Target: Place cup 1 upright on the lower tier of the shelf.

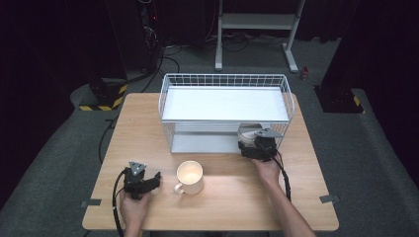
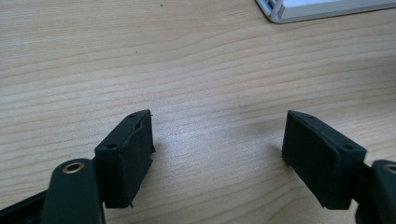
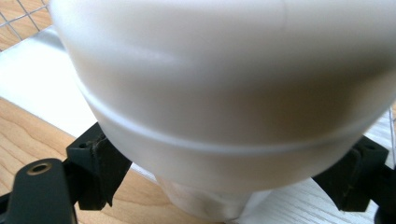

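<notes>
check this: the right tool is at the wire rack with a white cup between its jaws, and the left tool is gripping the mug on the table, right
Not quite. The left tool grips nothing: the left gripper view shows its jaws apart over bare table, and the high view shows the mug standing free beside it. The right tool is at the wire rack with the white cup.

From my right gripper point(image 3: 224, 186) I see a white rounded cup point(image 3: 224, 84) looming close between the two black jaws, one at each lower corner. It stands over a white shelf floor point(image 3: 28, 79), with wire mesh point(image 3: 23, 18) at upper left and the wooden desk point(image 3: 28, 135) below.
</notes>
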### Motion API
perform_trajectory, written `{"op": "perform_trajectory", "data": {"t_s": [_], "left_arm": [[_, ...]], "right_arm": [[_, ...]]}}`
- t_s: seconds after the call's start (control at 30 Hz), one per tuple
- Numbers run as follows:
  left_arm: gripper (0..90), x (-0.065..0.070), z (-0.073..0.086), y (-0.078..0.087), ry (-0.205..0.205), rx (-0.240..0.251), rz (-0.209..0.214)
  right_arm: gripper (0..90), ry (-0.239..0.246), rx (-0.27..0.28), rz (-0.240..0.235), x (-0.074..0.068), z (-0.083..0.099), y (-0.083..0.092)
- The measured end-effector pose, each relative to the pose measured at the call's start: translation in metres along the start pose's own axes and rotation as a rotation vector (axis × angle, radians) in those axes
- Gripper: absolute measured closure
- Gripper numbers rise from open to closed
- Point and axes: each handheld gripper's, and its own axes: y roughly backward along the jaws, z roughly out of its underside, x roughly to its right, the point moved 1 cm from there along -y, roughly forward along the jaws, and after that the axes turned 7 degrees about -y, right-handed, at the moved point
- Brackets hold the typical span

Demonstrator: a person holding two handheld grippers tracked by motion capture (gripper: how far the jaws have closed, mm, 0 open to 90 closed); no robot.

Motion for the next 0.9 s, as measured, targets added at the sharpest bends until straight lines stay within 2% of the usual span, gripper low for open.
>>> {"op": "perform_trajectory", "data": {"t_s": [0.17,0.2,0.27,0.4,0.43,0.47,0.5,0.53,0.9], "left_arm": [[24.8,0.0,0.0,0.0,-0.001,-0.001,0.001],[24.8,0.0,0.0,0.0,-0.001,-0.001,0.001],[24.8,0.0,0.0,0.0,-0.001,-0.001,0.001],[24.8,0.0,0.0,0.0,0.0,-0.001,0.001],[24.8,0.0,0.0,0.0,-0.001,-0.001,0.0],[24.8,0.0,0.0,0.0,-0.001,-0.001,0.0],[24.8,0.0,0.0,0.0,-0.001,-0.001,0.0],[24.8,0.0,0.0,0.0,0.0,-0.001,0.0],[24.7,0.0,0.0,0.0,-0.004,-0.001,0.0]], "right_arm": [[15.2,-0.013,-0.014,0.012,-0.001,0.003,0.002],[15.4,-0.001,-0.012,0.013,0.0,0.004,0.002],[16.6,-0.025,-0.016,0.014,0.0,0.008,0.005],[18.8,-0.029,-0.019,0.019,0.001,0.012,0.008],[19.5,-0.012,-0.013,0.017,0.002,0.013,0.008],[20.3,-0.025,-0.014,0.017,0.001,0.014,0.009],[21.2,-0.009,-0.008,0.017,0.002,0.015,0.009],[22.1,-0.019,-0.01,0.016,0.001,0.016,0.01],[23.6,-0.035,-0.025,0.031,0.0,0.022,0.005]]}}
